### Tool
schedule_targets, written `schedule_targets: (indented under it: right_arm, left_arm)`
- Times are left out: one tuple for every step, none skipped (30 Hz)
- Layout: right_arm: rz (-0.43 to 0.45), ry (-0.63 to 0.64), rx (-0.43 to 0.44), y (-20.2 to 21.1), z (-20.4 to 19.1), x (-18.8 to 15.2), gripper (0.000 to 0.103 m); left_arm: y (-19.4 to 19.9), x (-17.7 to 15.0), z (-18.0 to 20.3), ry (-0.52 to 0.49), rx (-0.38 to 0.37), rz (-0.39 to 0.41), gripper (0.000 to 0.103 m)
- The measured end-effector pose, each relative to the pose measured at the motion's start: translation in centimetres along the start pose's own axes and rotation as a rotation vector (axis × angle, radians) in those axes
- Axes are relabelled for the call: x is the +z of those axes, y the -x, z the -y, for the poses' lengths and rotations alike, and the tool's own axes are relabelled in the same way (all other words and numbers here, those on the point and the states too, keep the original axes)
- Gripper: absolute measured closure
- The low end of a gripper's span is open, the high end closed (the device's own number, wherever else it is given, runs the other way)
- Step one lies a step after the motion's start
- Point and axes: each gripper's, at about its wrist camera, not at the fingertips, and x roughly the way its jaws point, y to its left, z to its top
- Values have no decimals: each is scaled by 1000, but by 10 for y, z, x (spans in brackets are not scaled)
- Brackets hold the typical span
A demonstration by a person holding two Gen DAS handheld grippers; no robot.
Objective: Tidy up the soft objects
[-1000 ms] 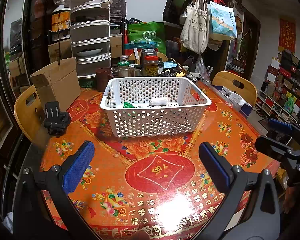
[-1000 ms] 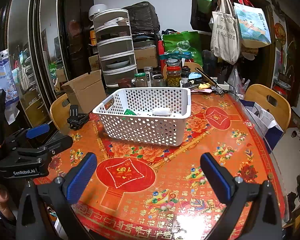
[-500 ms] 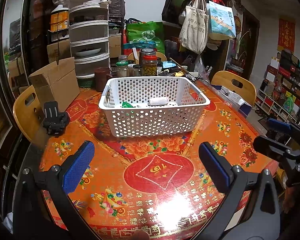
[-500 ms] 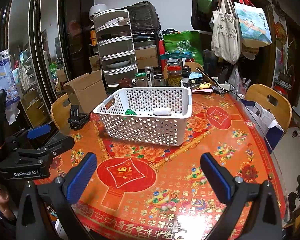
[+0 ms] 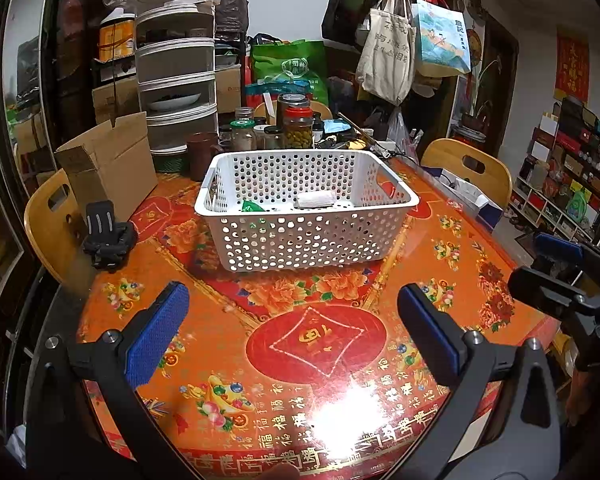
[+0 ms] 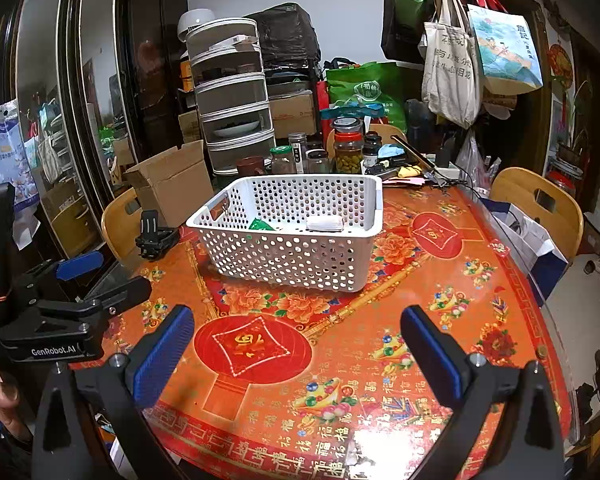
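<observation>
- The left hand-held gripper (image 5: 292, 332) hung above the near part of the counter (image 5: 440, 240), its blue pads (image 5: 156, 334) spread wide apart and nothing between them.
- The right hand-held gripper (image 6: 296, 348) was likewise released, pads far apart and empty, over the orange patterned cloth.
- A white perforated basket (image 5: 306, 236) stood on the counter beyond both grippers, roughly in the middle.
- Inside it lay a white soft bundle (image 5: 315, 199) toward the back and a green soft item (image 5: 252, 206) just left of it, apart from each other; what exactly they were could not be told.
- In the right wrist view the same two showed through the rim: the white one (image 6: 325, 222) and the green one (image 6: 261, 225).
- A small black mount (image 5: 108, 236) sat on the counter left of the basket, near a cardboard box (image 5: 108, 168).
- Jars (image 5: 298, 126) were clustered behind the basket.
- Wooden chairs (image 5: 470, 170) stood around the counter.
</observation>
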Motion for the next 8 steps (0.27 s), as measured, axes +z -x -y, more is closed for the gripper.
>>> schedule_targets:
  right_arm:
    - [0, 0, 1, 0, 0, 0, 0]
    - [0, 1, 1, 0, -1, 0, 0]
    - [-1, 1, 1, 0, -2, -1, 0]
    - [0, 0, 1, 0, -1, 0, 0]
    - [0, 0, 1, 0, -1, 0, 0]
    - [0, 0, 1, 0, -2, -1, 0]
    - [-2, -1, 2, 0, -2, -1, 0]
    - [-3, -3, 3, -1, -2, -2, 0]
  left_arm:
    - [0, 0, 0, -5, -1, 1, 0]
    - [0, -1, 1, -11, 6, 5, 0]
    - [1, 0, 1, -14, 12, 11, 0]
    - [1, 0, 2, -22, 19, 18, 0]
    - [2, 0, 2, -25, 19, 22, 0]
    - [2, 0, 2, -25, 15, 24, 0]
    - [2, 0, 2, -24, 12, 24, 0]
    - [1, 0, 1, -24, 12, 22, 0]
